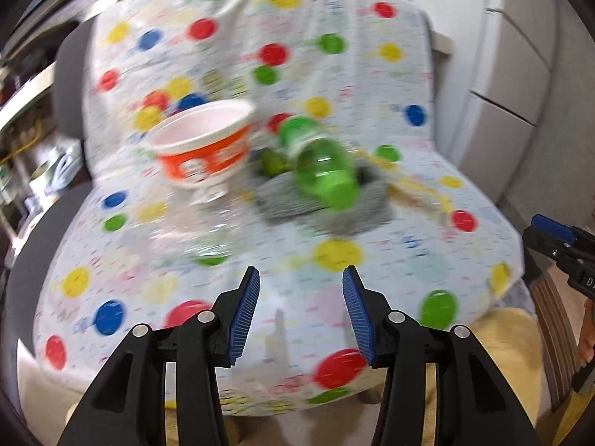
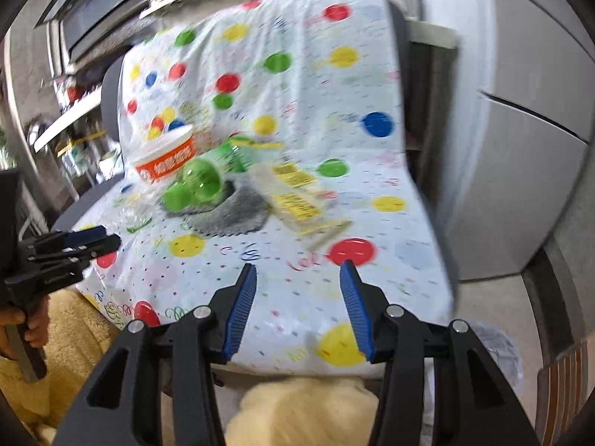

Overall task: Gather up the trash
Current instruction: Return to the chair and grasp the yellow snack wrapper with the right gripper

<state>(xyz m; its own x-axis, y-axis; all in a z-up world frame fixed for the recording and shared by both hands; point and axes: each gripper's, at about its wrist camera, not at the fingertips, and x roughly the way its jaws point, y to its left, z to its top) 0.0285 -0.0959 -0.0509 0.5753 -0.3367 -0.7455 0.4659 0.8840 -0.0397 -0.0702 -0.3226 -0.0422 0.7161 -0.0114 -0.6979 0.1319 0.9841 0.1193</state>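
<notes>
- Hovering short of the pile, with nothing between either pair of blue ribbed pads: left gripper (image 1: pixel 300 275) roughly half open and empty, right gripper (image 2: pixel 298 272) likewise parted about halfway and empty.
- Lay in a loose heap mid-seat on the dotted cover (image 1: pixel 372 74) of a chair: orange-and-white cup (image 1: pixel 202 141), green plastic bottle (image 1: pixel 321 167) on its side, grey cloth (image 2: pixel 230 215) beneath, yellow-printed wrapper (image 2: pixel 297 200) beside.
- Judged light and thin-walled, the cup; likely to crush under a hard squeeze, so best pinched across the rim.
- Looked smooth, round and slippery, the bottle; prone to roll, so better taken across the narrow neck end than the belly.
- Seemed soft and limp, the cloth, and crinkly and flat, the wrapper, though blurred too much to be sure; best pinched at a raised edge.
</notes>
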